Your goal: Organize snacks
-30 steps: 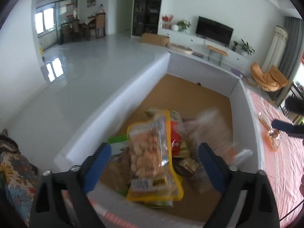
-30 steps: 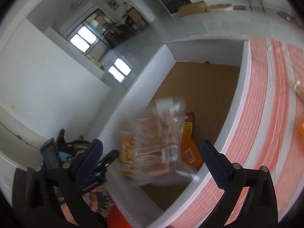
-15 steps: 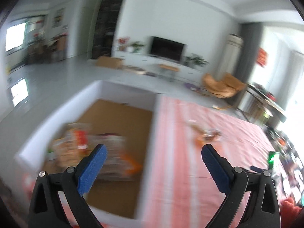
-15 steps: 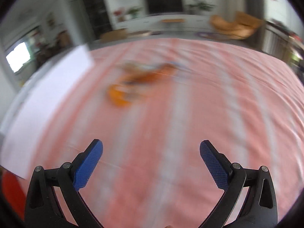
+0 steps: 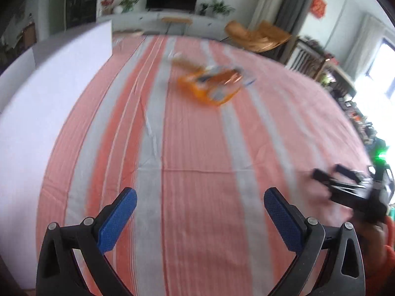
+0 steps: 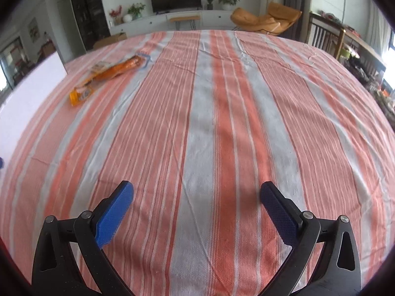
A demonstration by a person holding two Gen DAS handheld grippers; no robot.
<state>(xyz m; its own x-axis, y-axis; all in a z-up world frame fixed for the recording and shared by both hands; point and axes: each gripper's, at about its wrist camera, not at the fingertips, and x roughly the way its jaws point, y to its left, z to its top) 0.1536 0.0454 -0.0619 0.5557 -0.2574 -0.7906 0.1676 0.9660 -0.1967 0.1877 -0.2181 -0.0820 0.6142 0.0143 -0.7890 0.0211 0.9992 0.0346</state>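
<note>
Orange snack packets (image 5: 209,86) lie blurred on the striped cloth, far ahead of my left gripper (image 5: 200,197), which is open and empty. In the right wrist view a long orange packet (image 6: 121,67) and a smaller orange one (image 6: 80,95) lie at the far left. My right gripper (image 6: 197,191) is open over bare cloth with nothing between its fingers. It also shows at the right edge of the left wrist view as a black gripper (image 5: 330,172), held by a hand in an orange sleeve.
The white box wall (image 5: 61,74) stands along the left of the table, its inside hidden; its edge (image 6: 32,86) shows at the left here too. Red-and-white striped cloth (image 6: 222,123) covers the table. Chairs and furniture stand beyond the far edge.
A second ago each gripper hung over the white box with a snack bag between its jaws. Both have swung right, out over the striped cloth, and are empty now.
</note>
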